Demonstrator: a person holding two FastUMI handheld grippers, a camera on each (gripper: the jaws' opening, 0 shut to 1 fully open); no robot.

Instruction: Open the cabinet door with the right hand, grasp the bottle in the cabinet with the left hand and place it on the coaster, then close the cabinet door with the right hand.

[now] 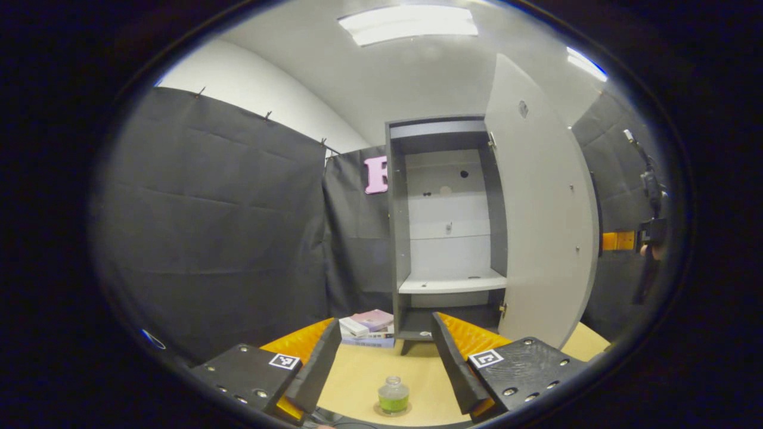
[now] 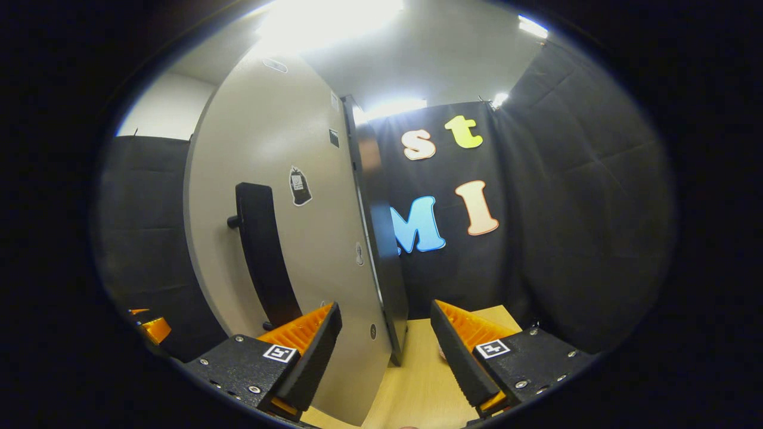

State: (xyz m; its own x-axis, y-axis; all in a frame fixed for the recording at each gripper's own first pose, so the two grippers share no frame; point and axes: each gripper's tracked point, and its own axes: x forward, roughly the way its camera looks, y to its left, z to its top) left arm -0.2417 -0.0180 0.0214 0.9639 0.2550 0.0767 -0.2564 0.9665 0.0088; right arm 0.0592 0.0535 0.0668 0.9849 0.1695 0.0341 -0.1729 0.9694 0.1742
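On coaster (image 1: pixel 393 410), bottle (image 1: pixel 393 395), door (image 1: pixel 539 238) open

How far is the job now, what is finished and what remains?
Done: the cabinet door is open, and the bottle stands on the coaster. In hand: nothing; the left gripper and the right gripper are open. Left: closing the door, whose handle is near the right gripper.

We see a booth hung with black cloth (image 1: pixel 214 220) on its sides, a white wall (image 1: pixel 250 89) rising above the cloth. Bright panel lights (image 1: pixel 408 24) glow in the pale ceiling (image 1: pixel 417 77). A light wooden bench (image 1: pixel 363 381) lies below, with stacked books (image 1: pixel 368 328) on it.
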